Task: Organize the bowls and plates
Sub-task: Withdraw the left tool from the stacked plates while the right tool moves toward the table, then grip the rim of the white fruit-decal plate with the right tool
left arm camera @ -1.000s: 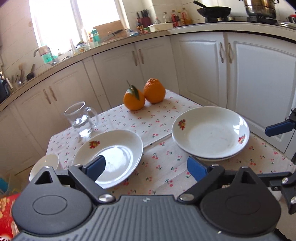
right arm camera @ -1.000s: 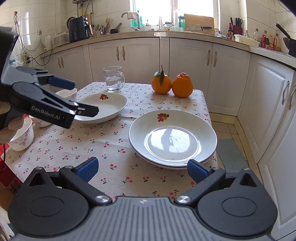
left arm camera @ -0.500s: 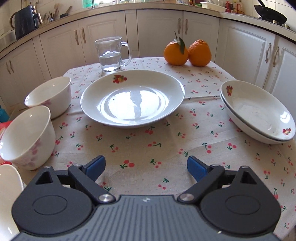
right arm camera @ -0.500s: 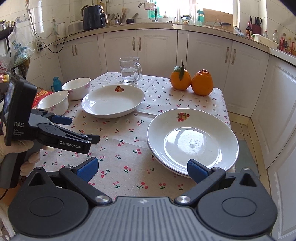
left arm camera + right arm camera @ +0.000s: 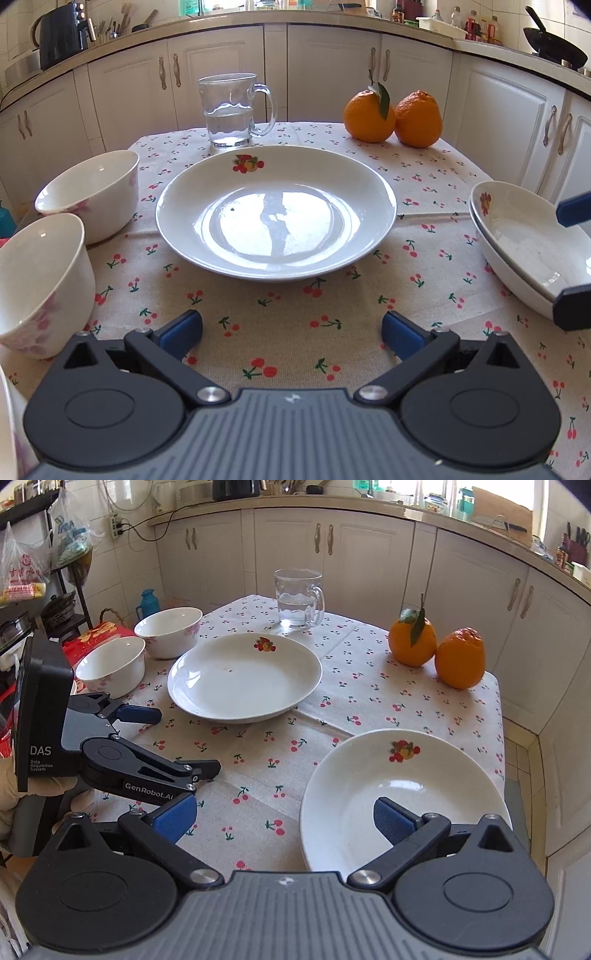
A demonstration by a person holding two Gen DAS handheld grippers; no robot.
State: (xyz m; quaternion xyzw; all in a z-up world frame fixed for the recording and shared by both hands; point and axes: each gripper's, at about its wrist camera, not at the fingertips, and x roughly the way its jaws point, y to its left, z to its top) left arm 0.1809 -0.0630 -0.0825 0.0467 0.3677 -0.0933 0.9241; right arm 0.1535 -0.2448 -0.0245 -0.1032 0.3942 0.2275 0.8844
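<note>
The plate (image 5: 275,212) sits mid-counter (image 5: 332,325), just ahead of the left gripper (image 5: 291,332), whose fingers (image 5: 181,328) have just been spreading, nothing between them; right gripper (image 5: 284,818) released over the stack (image 5: 402,794); glazed china looks stiff, slick, breakable; best pinched at the near rim.

Left gripper (image 5: 181,742) arm: "GenRobot.AI"
Black box (image 5: 42,716) behind it: "DAS", "Data Acquisition System"
Plastic bag (image 5: 20,568) at left: red Chinese characters, not clearly readable
</note>
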